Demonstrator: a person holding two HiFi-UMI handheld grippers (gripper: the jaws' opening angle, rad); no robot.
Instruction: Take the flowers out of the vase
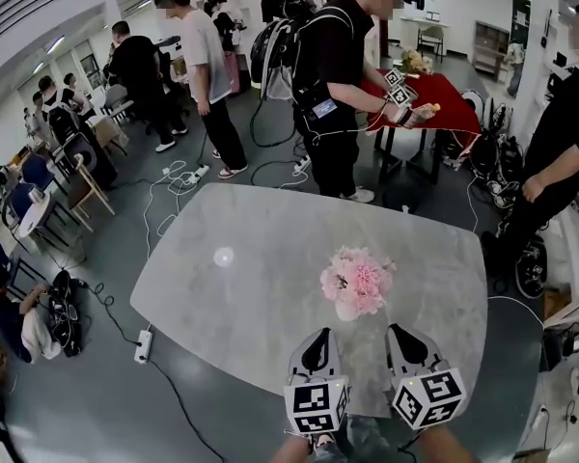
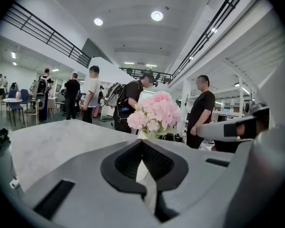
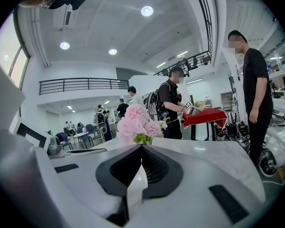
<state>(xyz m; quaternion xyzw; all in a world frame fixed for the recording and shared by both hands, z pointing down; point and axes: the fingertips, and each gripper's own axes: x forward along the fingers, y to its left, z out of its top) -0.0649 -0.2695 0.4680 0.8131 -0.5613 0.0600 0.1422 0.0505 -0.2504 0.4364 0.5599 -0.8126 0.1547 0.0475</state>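
The flowers (image 1: pixel 355 280) are seen right of centre in the head view, on the table (image 1: pixel 222 307), in what appears to be a pale vase (image 1: pixel 347 310) largely hidden under the blooms. The left gripper (image 1: pixel 317 347) and right gripper (image 1: pixel 411 347), at the lower edge, are pressed together on nothing. Jaws should be spread first. The vase is best steadied while the stems are pinched low and lifted straight up.

A pale grey, rounded counter (image 1: pixel 241 297) fills the frame's middle; right of its centre one vase (image 1: pixel 347 310) of pink flowers (image 1: pixel 355 278) stands upright.
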